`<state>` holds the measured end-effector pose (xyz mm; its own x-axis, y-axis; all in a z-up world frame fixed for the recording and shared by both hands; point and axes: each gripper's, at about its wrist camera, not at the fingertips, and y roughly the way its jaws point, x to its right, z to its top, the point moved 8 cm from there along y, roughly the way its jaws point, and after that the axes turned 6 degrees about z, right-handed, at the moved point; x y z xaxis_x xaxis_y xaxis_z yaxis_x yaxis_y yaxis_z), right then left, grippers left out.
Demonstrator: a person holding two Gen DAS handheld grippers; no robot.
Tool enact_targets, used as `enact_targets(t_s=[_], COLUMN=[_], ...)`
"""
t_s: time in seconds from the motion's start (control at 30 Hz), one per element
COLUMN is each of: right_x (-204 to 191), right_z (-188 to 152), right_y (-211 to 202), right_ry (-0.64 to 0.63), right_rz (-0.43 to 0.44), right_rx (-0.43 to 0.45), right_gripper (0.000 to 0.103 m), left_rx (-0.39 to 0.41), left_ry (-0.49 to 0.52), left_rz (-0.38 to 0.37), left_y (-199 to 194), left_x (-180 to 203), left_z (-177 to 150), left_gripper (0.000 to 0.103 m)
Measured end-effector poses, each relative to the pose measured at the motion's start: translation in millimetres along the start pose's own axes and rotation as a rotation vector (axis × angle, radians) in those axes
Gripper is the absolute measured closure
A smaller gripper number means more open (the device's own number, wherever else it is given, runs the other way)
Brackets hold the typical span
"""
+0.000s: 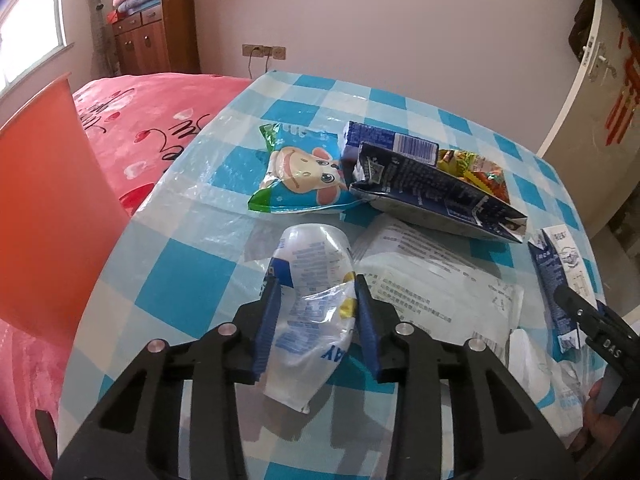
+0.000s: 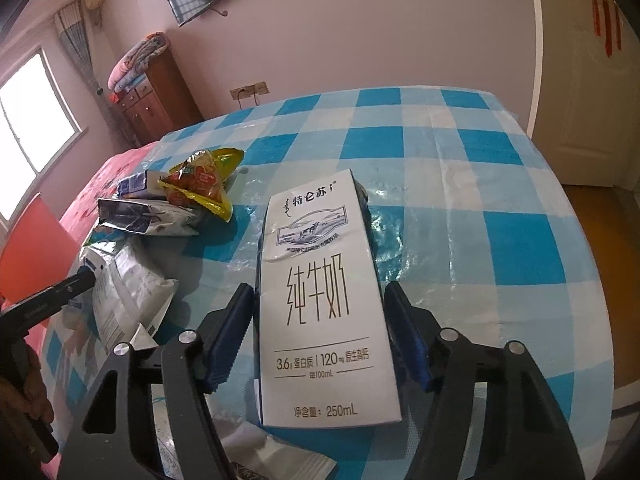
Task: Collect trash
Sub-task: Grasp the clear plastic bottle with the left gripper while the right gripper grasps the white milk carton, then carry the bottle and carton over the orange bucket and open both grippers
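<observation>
- The table point(image 2: 460, 184), under a blue-and-white checked plastic cover, has open room over its far and right-hand parts; the litter crowds the near-left part.
- Its left edge runs just beside a pink bed point(image 1: 160, 120), and an orange bin point(image 1: 52, 220) stands at that near-left side.
- On the right, the table's edge drops to a wooden floor point(image 2: 600, 216) in front of a white door point(image 2: 592, 80).
- Left tongs point(image 1: 316, 300): partly closed around a crumpled clear plastic wrapper point(image 1: 312, 280) that lies flat on the table, blue pads against its sides, the film bunched between them.
- Just past that wrapper: a cartoon snack bag point(image 1: 300, 176), a dark blue pouch point(image 1: 432, 196), a blue carton point(image 1: 384, 140) and a yellow-red candy wrapper point(image 1: 476, 168) behind them, and a flat white packet point(image 1: 432, 280) to the right.
- Right tongs point(image 2: 320, 312): standing about half open astride a white milk carton point(image 2: 320, 300), which lies on its back along the fingers.
- The left pad sits at the carton's edge; a narrow gap shows by the right pad, so I can't tell if there is a firm pinch.
- The two tongs work near each other, each one's tip showing at the margin of the other's view.
</observation>
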<state>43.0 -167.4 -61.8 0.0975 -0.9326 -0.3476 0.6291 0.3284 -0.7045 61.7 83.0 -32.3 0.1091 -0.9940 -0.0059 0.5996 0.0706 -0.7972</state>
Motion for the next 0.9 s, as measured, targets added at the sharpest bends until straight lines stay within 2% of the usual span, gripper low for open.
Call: enact_targets(t_s=[0.2, 0.43, 0.6, 0.9], right_x=[3.6, 4.1, 3.8, -1.9], right_z=[0.8, 4.5, 3.2, 18.1], right_y=[-5.3, -19.7, -22.5, -49.7], right_ry=[0.014, 0.012, 0.060, 0.095], right_rz=[-0.013, -0.033, 0.002, 0.012], right_rx=[0.025, 0.094, 0.107, 0.178], right_gripper=[0.036, 0.037, 0.037, 0.037], left_rx=[0.026, 0.046, 0.056, 0.086], left_ry=[-0.004, -0.030, -0.049, -0.063], left_rz=[-0.050, -0.116, -0.161, -0.232], left_y=[-6.7, -13.9, -21.3, -38.4], left_x=[-3.0, -11.8, -19.8, -29.9], left_z=[-2.0, -1.9, -1.9, -3.7], left_gripper=[0.071, 0.075, 0.079, 0.083])
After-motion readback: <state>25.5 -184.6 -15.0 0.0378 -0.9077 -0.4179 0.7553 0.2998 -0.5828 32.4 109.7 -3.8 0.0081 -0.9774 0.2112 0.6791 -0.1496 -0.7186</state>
